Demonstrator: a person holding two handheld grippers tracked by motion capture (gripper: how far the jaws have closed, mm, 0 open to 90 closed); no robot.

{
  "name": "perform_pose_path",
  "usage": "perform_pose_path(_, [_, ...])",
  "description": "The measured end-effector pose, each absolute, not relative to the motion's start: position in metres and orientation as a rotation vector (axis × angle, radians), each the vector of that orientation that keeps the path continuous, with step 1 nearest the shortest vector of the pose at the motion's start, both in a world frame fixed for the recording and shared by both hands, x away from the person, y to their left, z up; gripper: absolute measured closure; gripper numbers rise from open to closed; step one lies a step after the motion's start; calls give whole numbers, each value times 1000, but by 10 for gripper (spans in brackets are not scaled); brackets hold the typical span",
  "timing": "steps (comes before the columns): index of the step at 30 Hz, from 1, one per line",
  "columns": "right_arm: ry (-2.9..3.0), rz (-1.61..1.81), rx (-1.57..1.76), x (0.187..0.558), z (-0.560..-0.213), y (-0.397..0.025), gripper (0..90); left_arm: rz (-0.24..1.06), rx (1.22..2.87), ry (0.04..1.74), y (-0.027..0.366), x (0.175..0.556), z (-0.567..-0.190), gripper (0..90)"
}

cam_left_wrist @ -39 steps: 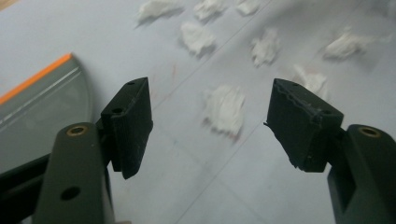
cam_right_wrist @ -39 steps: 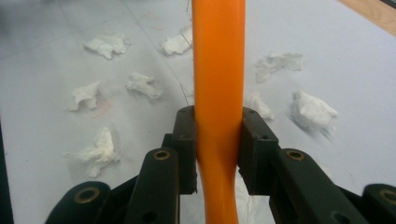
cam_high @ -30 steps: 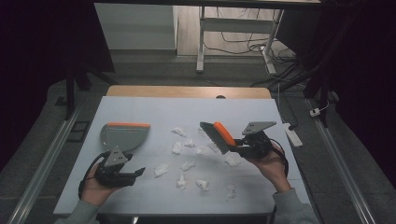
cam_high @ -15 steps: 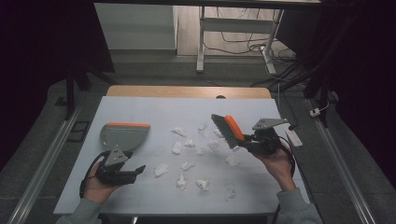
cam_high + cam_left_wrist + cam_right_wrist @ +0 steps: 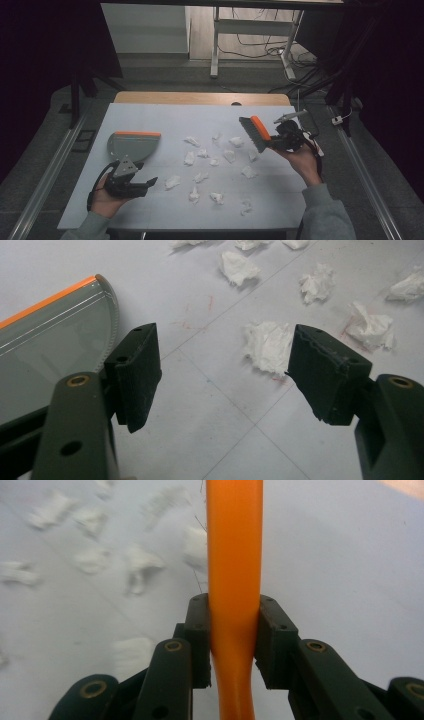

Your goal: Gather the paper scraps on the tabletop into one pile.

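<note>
the sweep looks barely begun: the right gripper (image 5: 233,632) clamps the orange brush (image 5: 253,133) handle above the table (image 5: 150,115), crumpled paper scraps (image 5: 200,155) lie scattered, and the left gripper (image 5: 225,375) gapes empty beside the empty dustpan (image 5: 131,145).

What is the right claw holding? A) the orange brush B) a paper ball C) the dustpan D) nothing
A: in the right gripper view the right claw is shut on the brush's orange handle, and the high view shows the brush raised above the paper scraps.
</note>
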State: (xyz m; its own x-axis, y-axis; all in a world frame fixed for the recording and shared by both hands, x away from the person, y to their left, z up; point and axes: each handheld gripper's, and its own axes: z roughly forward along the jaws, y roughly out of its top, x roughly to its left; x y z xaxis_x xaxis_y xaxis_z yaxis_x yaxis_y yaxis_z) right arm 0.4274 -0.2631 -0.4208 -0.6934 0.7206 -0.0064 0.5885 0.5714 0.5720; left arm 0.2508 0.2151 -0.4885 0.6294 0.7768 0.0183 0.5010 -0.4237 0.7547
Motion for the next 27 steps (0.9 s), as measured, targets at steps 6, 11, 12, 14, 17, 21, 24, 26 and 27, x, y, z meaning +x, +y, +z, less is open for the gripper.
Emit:
perform_pose_path(6, [2661, 497, 1123, 466, -425, -243, 706, 473, 2099, 995, 219, 251, -490, 300])
perform_pose_path(11, [2701, 316, 1115, 483, -430, -226, 706, 475, 2102, 982, 218, 248, -490, 299])
perform_pose_path(12, [2711, 290, 1110, 485, -431, -223, 706, 476, 2102, 982, 218, 247, -490, 300])
perform_pose_path(14, [2720, 237, 1098, 487, -434, -215, 706, 484, 2095, 985, 219, 246, -491, 305])
perform_pose_path(17, [2746, 200, 1074, 489, -438, -203, 707, 468, 2085, 990, 219, 244, -493, 314])
perform_pose_path(21, [2773, 143, 1004, 485, -439, -190, 707, 470, 2069, 993, 222, 243, -492, 317])
perform_pose_path(24, [2793, 116, 921, 478, -439, -184, 708, 467, 2063, 996, 222, 244, -492, 319])
perform_pose_path(26, [2820, 121, 882, 470, -439, -179, 708, 466, 2064, 996, 222, 245, -492, 319])
perform_pose_path(27, [2837, 127, 861, 466, -439, -176, 708, 465, 2065, 995, 222, 245, -492, 320])
